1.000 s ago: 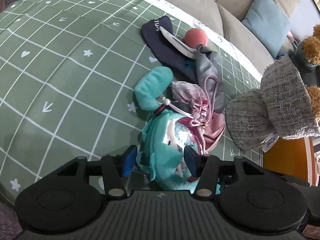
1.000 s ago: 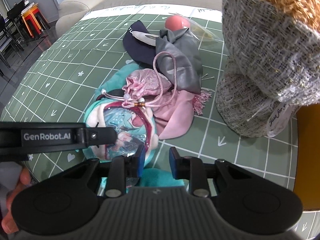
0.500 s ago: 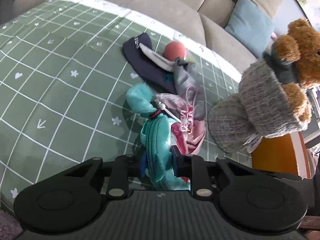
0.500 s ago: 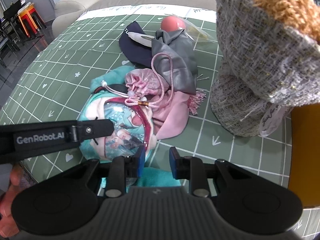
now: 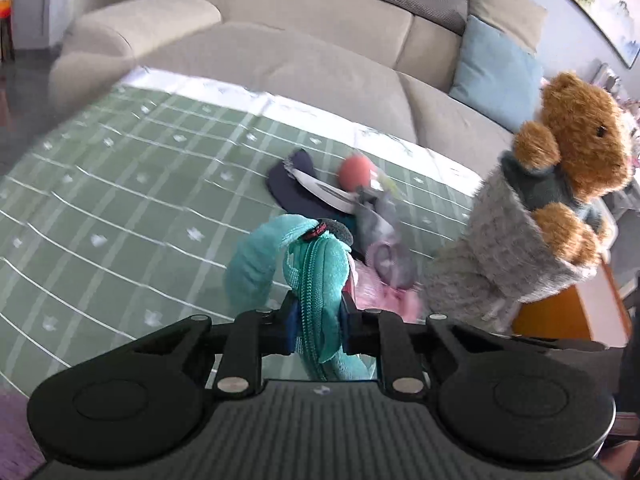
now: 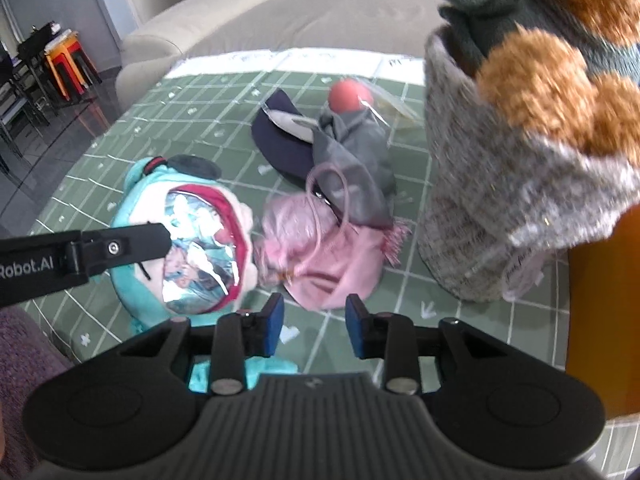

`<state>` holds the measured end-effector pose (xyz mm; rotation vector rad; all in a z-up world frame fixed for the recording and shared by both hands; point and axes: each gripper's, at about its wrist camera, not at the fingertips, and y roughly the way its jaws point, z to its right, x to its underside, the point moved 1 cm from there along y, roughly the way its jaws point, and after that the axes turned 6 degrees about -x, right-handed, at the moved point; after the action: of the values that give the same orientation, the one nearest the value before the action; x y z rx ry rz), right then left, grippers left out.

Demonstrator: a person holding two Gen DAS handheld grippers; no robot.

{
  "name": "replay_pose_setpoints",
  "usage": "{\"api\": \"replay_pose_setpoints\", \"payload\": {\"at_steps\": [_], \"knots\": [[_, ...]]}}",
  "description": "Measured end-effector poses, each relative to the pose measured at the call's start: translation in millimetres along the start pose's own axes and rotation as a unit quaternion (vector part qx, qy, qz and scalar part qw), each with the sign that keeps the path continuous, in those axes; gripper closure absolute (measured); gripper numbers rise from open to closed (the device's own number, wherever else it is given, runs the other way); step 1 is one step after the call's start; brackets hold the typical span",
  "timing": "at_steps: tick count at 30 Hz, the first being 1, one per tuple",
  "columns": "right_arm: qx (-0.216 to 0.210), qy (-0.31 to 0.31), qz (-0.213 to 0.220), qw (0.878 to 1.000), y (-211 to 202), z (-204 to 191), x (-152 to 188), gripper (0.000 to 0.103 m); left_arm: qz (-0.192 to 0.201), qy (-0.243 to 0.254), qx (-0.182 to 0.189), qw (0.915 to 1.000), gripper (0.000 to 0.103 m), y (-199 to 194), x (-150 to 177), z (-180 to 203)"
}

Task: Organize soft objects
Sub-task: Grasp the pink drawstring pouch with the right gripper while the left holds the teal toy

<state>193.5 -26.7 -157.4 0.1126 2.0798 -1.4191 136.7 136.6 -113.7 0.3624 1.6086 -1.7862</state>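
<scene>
Left gripper clamped on the zippered edge of the teal plush pouch, jaws just closed in, fabric pinched between both blue pads. Pouch hanging straight ahead of the fingers, its rounded teal flap drooping to the left of them, above the green grid-patterned cloth. From the right wrist view, same pouch ahead and to the left of the right gripper, shiny printed face turned up, the left gripper's black finger lying across it.

Right gripper parted, jaws just widened, nothing between the blue pads, only cloth below. Just ahead of its fingertips: pink drawstring bag with a looped cord, slumped on the cloth. Beyond that, grey fabric bag overlapping a dark navy cap, and a red ball farthest out. Ahead and to the right: grey knitted sack standing upright, a brown teddy bear in a green sweater poking out of its mouth. Beige sofa past the cloth's far edge, a light blue cushion against its back. Much of both views blurred.
</scene>
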Motion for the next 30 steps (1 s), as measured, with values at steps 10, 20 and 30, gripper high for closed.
{"api": "replay_pose_setpoints", "payload": {"at_steps": [10,20,30], "knots": [[-0.016,-0.037,0.025,0.999,22,-14,-27,0.05,0.009,-0.016,-0.043,0.9989,0.081,25,-20,-22],[-0.014,-0.052,0.014,0.998,67,-16,-42,0.046,-0.004,-0.006,-0.03,0.9995,0.081,50,-12,-17],[0.008,-0.052,0.003,0.999,87,-12,-40,0.042,-0.012,0.0,-0.027,0.9996,0.081,55,-9,-13]]}}
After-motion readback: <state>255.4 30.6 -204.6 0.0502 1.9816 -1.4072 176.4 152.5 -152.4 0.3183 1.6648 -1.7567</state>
